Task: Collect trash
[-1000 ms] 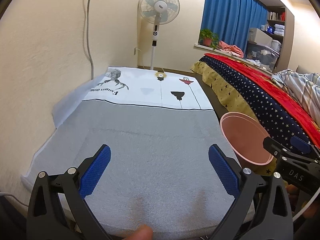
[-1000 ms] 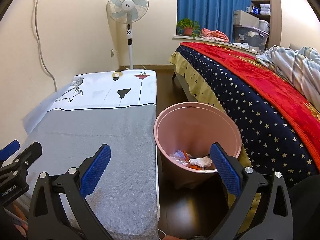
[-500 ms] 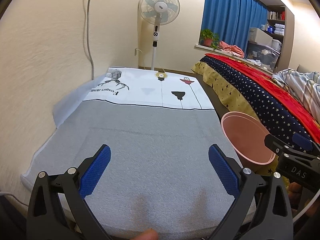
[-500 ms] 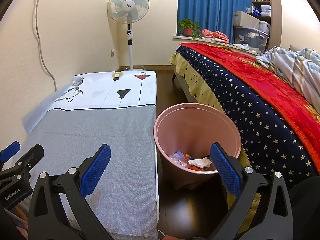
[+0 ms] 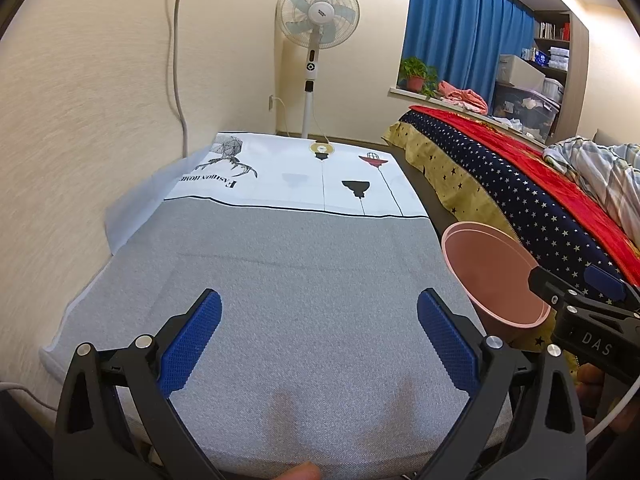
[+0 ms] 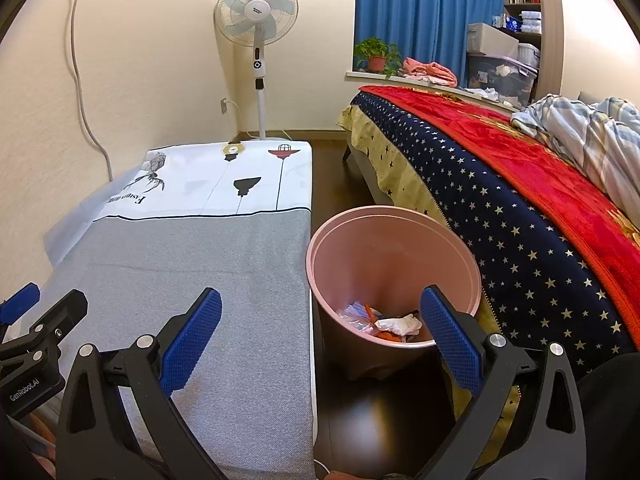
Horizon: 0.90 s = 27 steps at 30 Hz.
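- My left claw (image 5: 319,338) hangs over the grey part of the table cloth (image 5: 304,280), its 2 blue pads (image 5: 192,340) spread wide with nothing between them.
- My right claw (image 6: 320,338) is spread just as wide and holds nothing; it sits above the cloth's right edge and the pink bin (image 6: 394,276).
- The bin stands on the dark floor (image 6: 372,420), between the table and the bed (image 6: 520,200), just beside the table's edge.
- The trash (image 6: 384,322) lies at the bottom of the bin: a crumpled white piece, clear wrapping and orange bits.
- From the left camera I see the bin's rim (image 5: 494,272) at the right, with the right claw's black arm in front of it.
- A white standing fan (image 6: 258,40) stands by the far wall.
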Each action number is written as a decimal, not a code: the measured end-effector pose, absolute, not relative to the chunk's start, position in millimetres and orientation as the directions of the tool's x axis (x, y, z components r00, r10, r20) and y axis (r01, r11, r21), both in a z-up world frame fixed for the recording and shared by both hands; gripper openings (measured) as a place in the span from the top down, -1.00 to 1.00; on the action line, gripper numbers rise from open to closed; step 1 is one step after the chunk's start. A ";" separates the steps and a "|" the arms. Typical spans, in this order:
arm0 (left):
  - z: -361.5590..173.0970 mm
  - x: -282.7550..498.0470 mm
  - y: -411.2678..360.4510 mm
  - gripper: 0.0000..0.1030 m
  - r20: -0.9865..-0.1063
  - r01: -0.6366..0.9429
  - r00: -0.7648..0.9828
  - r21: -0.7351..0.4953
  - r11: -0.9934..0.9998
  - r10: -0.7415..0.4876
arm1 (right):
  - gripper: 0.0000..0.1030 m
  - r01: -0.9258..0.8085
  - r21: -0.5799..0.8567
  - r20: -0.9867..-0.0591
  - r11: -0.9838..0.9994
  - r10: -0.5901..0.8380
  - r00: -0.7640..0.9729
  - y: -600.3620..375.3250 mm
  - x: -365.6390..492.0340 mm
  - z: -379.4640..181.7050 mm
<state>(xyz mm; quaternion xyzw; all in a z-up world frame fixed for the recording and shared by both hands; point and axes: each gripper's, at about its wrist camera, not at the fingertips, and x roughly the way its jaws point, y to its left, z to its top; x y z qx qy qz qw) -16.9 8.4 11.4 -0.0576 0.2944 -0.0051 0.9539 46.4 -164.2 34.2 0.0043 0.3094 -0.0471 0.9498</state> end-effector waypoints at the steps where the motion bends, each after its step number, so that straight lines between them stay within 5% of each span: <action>1: 11.5 -16.6 8.5 -0.85 -0.560 -0.023 0.827 -0.111 0.994 -0.043 | -0.90 0.092 -0.021 -0.588 0.996 -0.087 0.804 -164.4 46.5 34.4; 27: 9.4 -17.9 6.4 -0.84 -0.564 -0.012 0.825 -0.091 0.996 -0.041 | -0.90 0.094 -0.023 -0.592 0.995 -0.089 0.801 -165.3 46.5 33.2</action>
